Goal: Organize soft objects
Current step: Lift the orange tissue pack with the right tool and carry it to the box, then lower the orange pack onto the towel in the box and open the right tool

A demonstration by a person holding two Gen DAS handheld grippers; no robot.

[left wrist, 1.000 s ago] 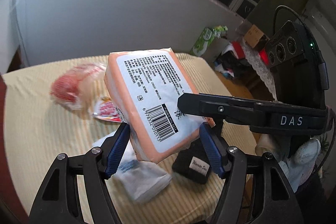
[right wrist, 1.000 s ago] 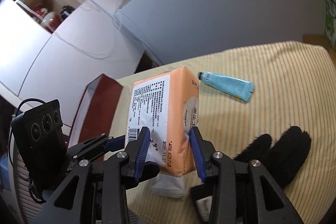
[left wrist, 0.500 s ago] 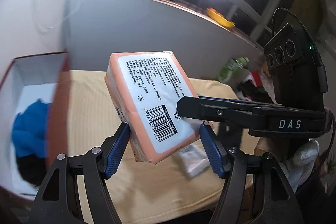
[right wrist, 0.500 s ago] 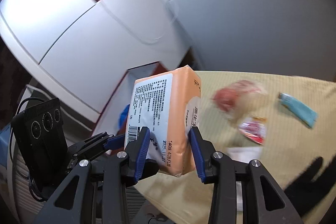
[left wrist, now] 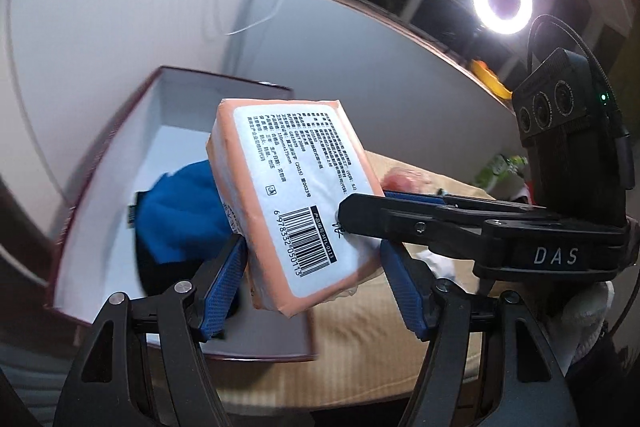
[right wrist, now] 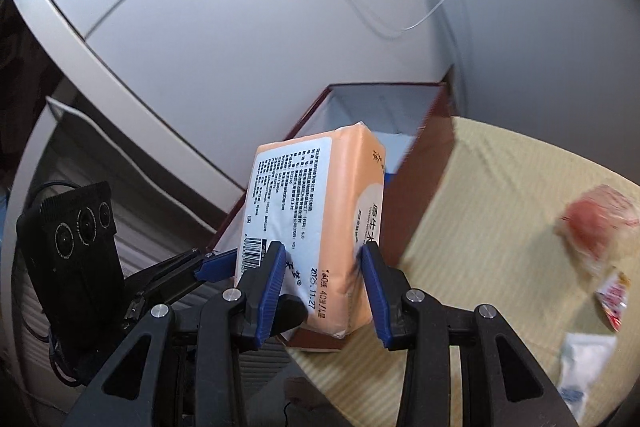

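An orange tissue pack (left wrist: 292, 203) with a white barcode label is held in the air by both grippers. My left gripper (left wrist: 316, 279) is shut on its lower end. My right gripper (right wrist: 324, 279) is shut on the same pack (right wrist: 320, 227), and one of its fingers (left wrist: 420, 223) crosses the left wrist view. The pack hangs over the near corner of a dark red box with a white inside (left wrist: 132, 131), also in the right wrist view (right wrist: 420, 163). A blue soft item (left wrist: 180, 211) lies in the box.
The box sits at the left end of a yellow striped cloth (right wrist: 488, 227). On the cloth lie a pink item in clear wrap (right wrist: 592, 223), a red and white packet (right wrist: 612, 299) and a white pack (right wrist: 580, 359). White cabinet and grey wall stand behind.
Both grippers have carried the tissue pack left, from over the middle of the cloth to over the red box. The box and blue item have come into view.
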